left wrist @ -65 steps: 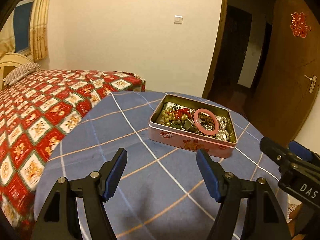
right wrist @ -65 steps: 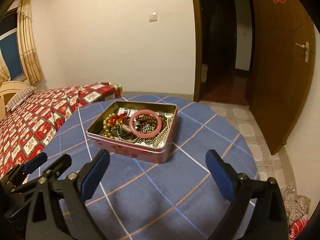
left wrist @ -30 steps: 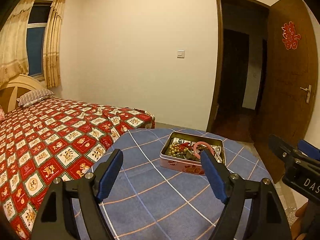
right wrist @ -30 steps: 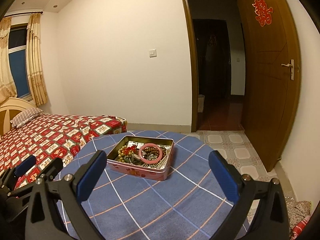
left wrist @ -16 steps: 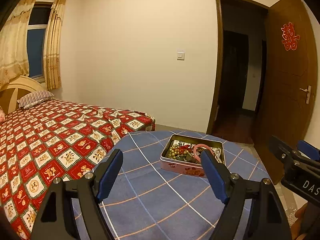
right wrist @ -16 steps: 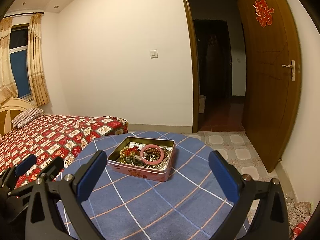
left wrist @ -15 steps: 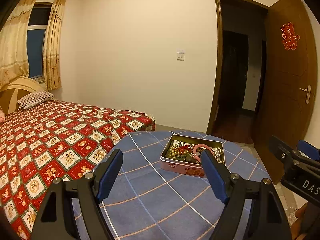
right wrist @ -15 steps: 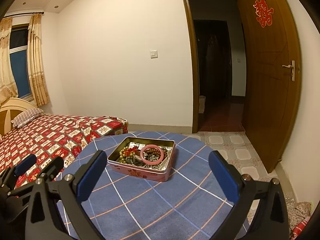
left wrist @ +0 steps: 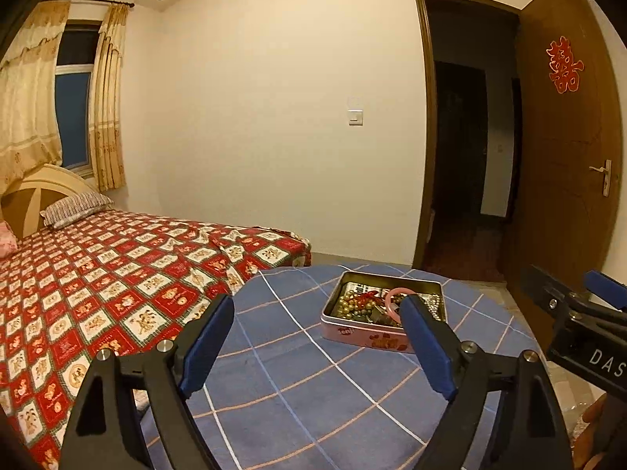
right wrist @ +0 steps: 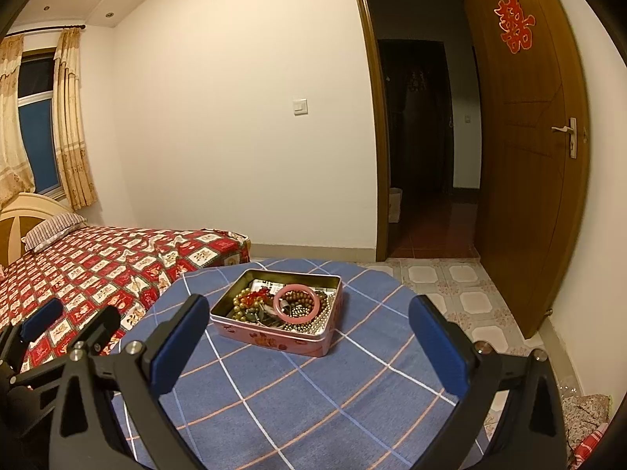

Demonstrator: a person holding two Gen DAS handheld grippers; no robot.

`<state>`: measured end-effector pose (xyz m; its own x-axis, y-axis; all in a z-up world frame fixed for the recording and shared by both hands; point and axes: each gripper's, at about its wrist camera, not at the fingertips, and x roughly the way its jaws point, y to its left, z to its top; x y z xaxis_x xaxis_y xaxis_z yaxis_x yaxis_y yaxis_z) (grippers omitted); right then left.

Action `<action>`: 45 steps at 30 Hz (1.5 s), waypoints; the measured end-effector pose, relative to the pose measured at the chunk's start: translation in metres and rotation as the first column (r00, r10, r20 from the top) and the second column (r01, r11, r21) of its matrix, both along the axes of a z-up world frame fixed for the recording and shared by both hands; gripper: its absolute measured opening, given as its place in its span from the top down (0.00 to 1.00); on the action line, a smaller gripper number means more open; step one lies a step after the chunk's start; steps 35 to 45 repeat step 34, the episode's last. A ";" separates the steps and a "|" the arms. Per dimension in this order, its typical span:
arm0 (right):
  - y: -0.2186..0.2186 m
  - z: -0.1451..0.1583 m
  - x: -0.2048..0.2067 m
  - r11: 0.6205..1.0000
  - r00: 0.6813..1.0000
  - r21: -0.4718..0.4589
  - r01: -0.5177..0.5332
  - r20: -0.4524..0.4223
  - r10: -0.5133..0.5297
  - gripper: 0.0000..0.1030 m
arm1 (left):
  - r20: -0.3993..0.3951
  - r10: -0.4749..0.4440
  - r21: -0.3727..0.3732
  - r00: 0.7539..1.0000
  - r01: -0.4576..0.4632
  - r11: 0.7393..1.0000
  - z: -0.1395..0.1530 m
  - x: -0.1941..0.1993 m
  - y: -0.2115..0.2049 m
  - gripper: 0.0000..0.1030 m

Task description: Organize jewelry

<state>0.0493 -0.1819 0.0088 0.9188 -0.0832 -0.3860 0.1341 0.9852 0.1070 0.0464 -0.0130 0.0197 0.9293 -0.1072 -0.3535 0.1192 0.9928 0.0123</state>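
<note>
A pink tin point(left wrist: 372, 338) point(right wrist: 274, 337) sits on a round table with a blue checked cloth point(left wrist: 298, 384) point(right wrist: 298, 391). It holds a heap of bead strings and chains, with a pink bangle point(right wrist: 295, 304) point(left wrist: 394, 300) on top. My left gripper point(left wrist: 319, 346) is open and empty, held back from the tin over the near part of the table. My right gripper point(right wrist: 309, 342) is open and empty, also back from the tin. The right gripper also shows at the right edge of the left wrist view point(left wrist: 580, 313).
A bed with a red patterned cover point(left wrist: 98, 274) point(right wrist: 98, 266) stands close to the table's left side. An open wooden door point(right wrist: 529, 156) and a dark doorway point(left wrist: 466, 156) are at the back right. Tiled floor point(right wrist: 450, 286) lies beyond the table.
Both grippers have pulled back and up from the tin, which now looks smaller and farther away. In the last half second little has moved. Both stay open.
</note>
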 end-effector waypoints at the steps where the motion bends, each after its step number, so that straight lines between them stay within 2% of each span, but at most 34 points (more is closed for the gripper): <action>1: 0.000 0.000 0.000 1.000 1.000 0.000 0.000 0.001 0.000 0.00 | 0.002 0.002 0.004 1.000 -0.002 1.000 0.000 0.000 0.000 0.15; 10: -0.001 0.002 0.000 1.000 1.000 0.001 0.001 0.001 -0.001 0.00 | 0.001 -0.014 0.001 1.000 0.014 1.000 0.001 0.000 0.000 0.15; 18: -0.002 0.002 0.001 1.000 1.000 -0.005 0.005 0.004 -0.005 0.00 | 0.012 0.009 0.019 1.000 -0.009 1.000 0.002 -0.001 -0.002 0.15; 27: -0.003 -0.001 0.005 1.000 1.000 0.000 0.006 -0.018 -0.006 0.00 | -0.003 -0.035 -0.055 0.999 0.035 0.998 -0.001 0.006 0.002 0.15; 34: -0.005 -0.010 0.014 1.000 0.999 0.004 0.012 -0.053 -0.012 0.00 | -0.054 -0.033 -0.005 0.998 0.033 0.999 -0.014 0.017 -0.007 0.15; 45: -0.005 -0.010 0.014 1.000 0.999 0.004 0.012 -0.053 -0.012 0.00 | -0.054 -0.033 -0.005 0.998 0.033 0.999 -0.014 0.017 -0.007 0.15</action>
